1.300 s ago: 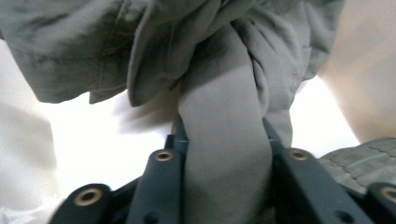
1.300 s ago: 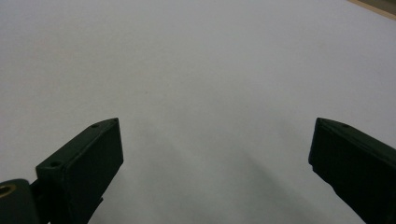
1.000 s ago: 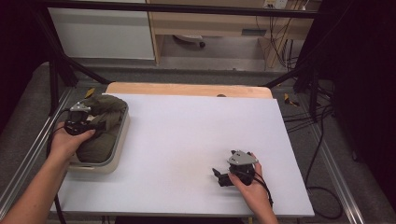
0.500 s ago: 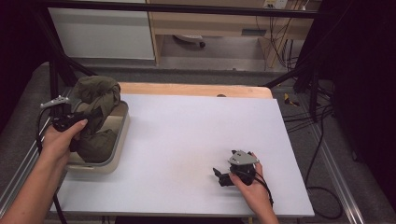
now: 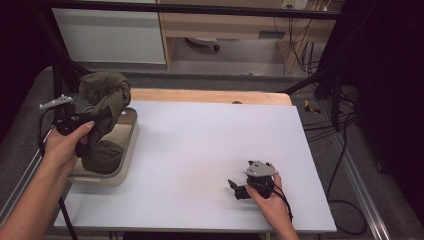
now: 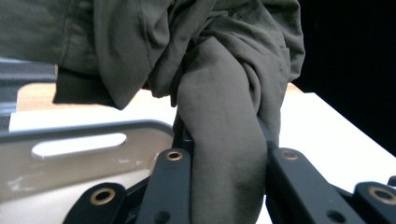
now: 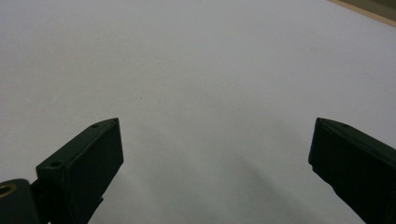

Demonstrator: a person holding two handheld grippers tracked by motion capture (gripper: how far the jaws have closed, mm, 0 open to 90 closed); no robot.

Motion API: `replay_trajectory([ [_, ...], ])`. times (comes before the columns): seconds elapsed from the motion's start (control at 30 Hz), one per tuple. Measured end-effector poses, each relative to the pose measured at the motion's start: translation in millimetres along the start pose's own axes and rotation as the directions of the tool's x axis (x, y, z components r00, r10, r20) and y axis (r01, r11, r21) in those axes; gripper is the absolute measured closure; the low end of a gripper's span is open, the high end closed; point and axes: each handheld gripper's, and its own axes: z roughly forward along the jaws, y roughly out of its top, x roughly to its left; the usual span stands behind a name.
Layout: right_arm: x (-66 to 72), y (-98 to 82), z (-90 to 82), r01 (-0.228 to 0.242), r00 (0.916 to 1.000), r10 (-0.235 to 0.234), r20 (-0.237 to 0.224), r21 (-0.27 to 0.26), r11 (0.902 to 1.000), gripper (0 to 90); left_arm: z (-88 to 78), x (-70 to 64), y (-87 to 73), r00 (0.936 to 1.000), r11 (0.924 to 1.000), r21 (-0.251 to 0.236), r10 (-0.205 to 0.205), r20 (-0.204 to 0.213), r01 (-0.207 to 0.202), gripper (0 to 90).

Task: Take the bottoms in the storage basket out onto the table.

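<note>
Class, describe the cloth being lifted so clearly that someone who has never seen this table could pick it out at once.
Start at the white table and go to its left edge, where a beige tub sits. The cloth rises out of it, pinched by the left gripper. It is the one soft, crumpled, olive-green thing there, partly hanging into the tub.

Cloth (image 5: pixel 102 107) partly in tray (image 5: pixel 127 150), tray on table's (image 5: pixel 210 145) left edge

Left gripper (image 5: pixel 82 120) raised, jaws clamped; right gripper (image 5: pixel 234 186) low, jaws apart
</note>
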Motion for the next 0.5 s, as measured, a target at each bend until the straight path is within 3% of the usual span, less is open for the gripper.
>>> replay_trajectory([
  [0.03, -0.4, 0.0, -0.4, 0.000, 1.0000, 0.000, 0.000, -0.001, 1.0000, 3.8, -1.0, -2.0, 5.4, 0.9998, 0.9998, 0.000, 0.018, 0.003, -0.018, 75.1],
  [0.23, -3.8, -0.7, -2.6, -0.010, 0.9999, 0.010, 0.008, -0.008, 0.9999, 3.8, -1.2, -6.1, 13.5, 0.9996, 0.9996, -0.003, 0.029, 0.003, -0.029, 75.1],
  [0.5, -5.0, -0.9, -4.2, -0.020, 0.9997, 0.020, 0.012, -0.012, 0.9997, 3.7, -1.1, -6.4, 17.5, 0.9998, 0.9997, -0.019, -0.016, 0.009, 0.016, 75.2],
])
